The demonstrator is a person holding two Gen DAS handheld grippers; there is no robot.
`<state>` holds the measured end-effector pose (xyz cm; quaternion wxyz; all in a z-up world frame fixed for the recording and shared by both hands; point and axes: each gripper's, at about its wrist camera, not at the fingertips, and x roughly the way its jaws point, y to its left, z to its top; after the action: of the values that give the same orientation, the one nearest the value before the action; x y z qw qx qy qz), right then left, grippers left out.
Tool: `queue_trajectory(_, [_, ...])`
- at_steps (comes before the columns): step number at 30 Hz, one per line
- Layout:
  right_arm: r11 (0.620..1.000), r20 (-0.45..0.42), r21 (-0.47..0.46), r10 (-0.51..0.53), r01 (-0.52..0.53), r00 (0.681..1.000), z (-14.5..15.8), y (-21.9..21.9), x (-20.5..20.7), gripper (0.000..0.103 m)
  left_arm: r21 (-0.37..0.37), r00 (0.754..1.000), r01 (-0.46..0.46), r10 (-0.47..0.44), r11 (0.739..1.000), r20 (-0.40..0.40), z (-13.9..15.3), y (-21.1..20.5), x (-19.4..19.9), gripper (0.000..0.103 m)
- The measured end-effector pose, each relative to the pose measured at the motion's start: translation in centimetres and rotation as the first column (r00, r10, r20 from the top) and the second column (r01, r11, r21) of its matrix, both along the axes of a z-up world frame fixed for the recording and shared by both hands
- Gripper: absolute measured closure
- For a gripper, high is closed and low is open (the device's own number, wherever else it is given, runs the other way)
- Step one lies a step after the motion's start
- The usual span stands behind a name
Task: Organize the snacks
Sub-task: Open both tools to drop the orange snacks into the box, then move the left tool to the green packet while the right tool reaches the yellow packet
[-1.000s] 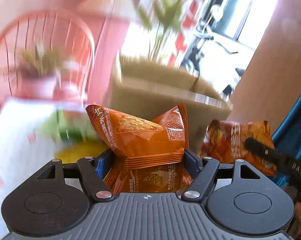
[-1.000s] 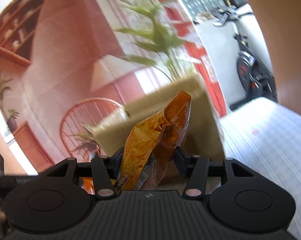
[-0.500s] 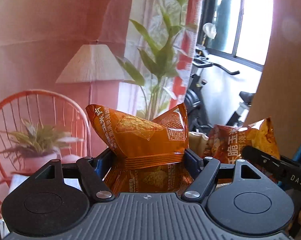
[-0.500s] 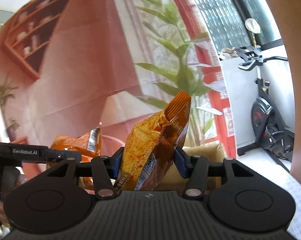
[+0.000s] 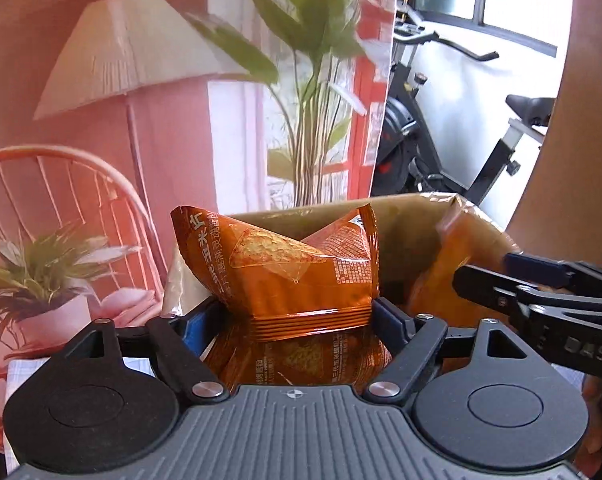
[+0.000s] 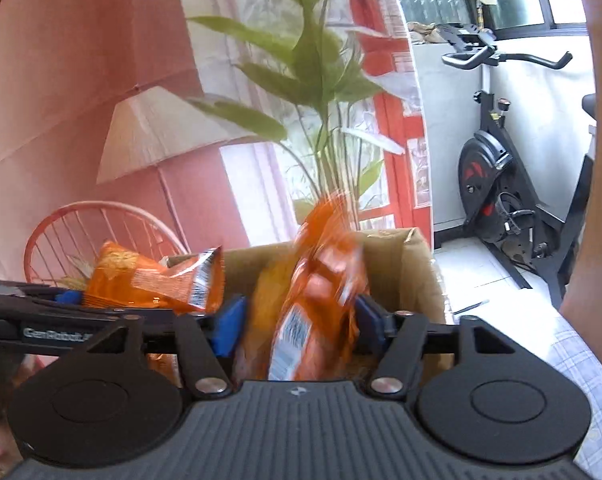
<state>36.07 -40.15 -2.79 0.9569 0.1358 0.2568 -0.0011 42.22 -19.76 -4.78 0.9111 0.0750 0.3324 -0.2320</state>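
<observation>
1. Left gripper point(image 5: 297, 316): jaws opening, orange chip bag point(image 5: 285, 276) between them. The right pad looks to touch the bag's edge; a gap shows at the left pad, so no firm clamp.
2. That bag sits upright in front of the open cardboard box point(image 5: 405, 216), near its left side.
3. Right gripper point(image 6: 297, 320): jaws opening, second orange snack bag point(image 6: 317, 300) between the blue pads, blurred. Gaps are visible on both sides, so the pads are not pressing on it.
4. The second bag is over the box opening point(image 6: 413, 264), partly below the rim.
5. The two grippers are side by side at the box; each shows in the other's view.
6. Backdrop: lamp point(image 5: 133, 48), tall plant point(image 5: 309, 40), exercise bike point(image 6: 501, 184).
</observation>
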Motion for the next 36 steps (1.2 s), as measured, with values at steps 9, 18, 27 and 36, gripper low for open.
queue_trajectory(9, [0.999,0.039,0.002,0.033,-0.033,0.999,1.2,2.5,-2.0,0.023,-0.086,1.000,0.004,-0.005,0.996,-0.004,0.4,3.9,-0.2,0.019])
queue_trajectory(18, [0.994,0.087,0.087,0.053,-0.060,0.995,1.7,7.7,-6.4,0.023,-0.138,0.998,-0.004,0.012,0.990,0.055,2.5,12.1,-1.5,0.019])
queue_trajectory(27, [0.978,0.060,0.192,0.070,-0.081,0.996,-2.5,14.5,-9.9,0.023,-0.096,0.995,-0.090,0.093,0.991,0.025,-0.7,22.0,-0.9,0.018])
queue_trajectory(36, [0.975,-0.108,0.217,0.074,-0.049,0.991,-10.6,19.6,-7.6,0.011,-0.139,0.986,-0.142,0.127,0.980,-0.110,-6.5,25.3,3.0,0.015])
